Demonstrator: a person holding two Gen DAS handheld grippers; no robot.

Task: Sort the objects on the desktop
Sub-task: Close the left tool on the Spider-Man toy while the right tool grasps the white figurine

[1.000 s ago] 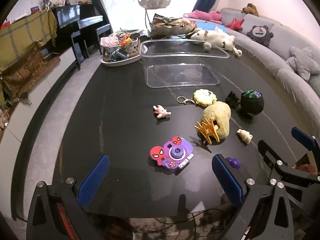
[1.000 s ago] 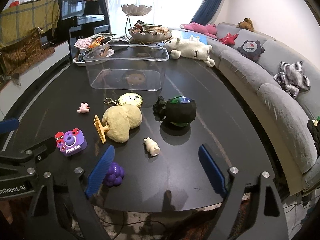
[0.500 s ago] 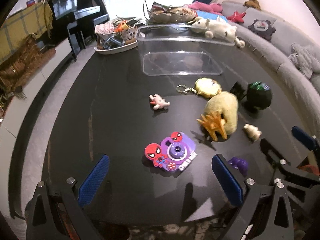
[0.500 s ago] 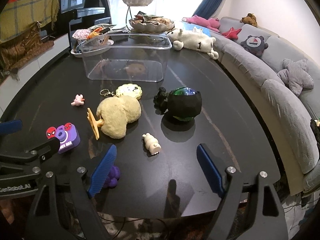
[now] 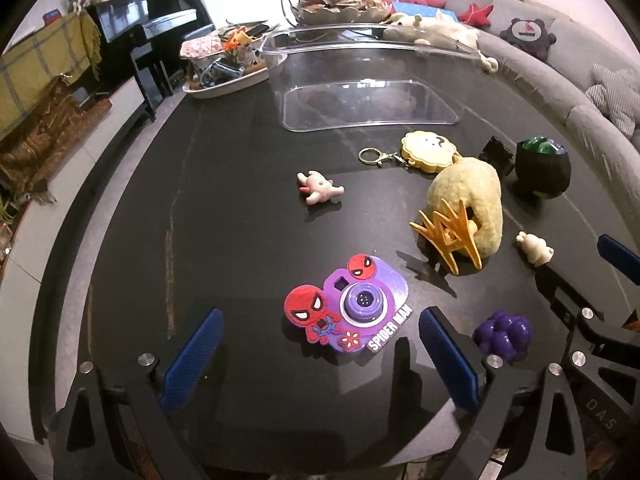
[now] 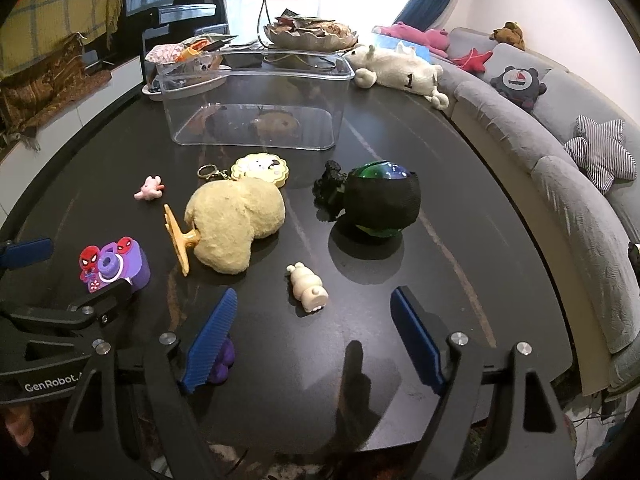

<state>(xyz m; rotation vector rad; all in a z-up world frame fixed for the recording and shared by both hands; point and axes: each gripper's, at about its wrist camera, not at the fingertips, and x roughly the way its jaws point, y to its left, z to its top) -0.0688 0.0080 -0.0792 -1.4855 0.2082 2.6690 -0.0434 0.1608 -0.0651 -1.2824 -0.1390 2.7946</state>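
Both grippers have dropped closer: left gripper (image 5: 316, 344), wide, frames the Spider-Man camera (image 5: 347, 305); right gripper (image 6: 312, 338), wide, faces the cream figurine (image 6: 307, 287). Closing could nudge the purple grapes (image 5: 503, 335).

A curved grey fabric sofa (image 6: 532, 136) carrying a striped star-shaped cushion (image 6: 604, 154) borders the room at right; a black upright piano (image 5: 140, 28) stands left; a white plush bear (image 6: 400, 68) lies beyond.
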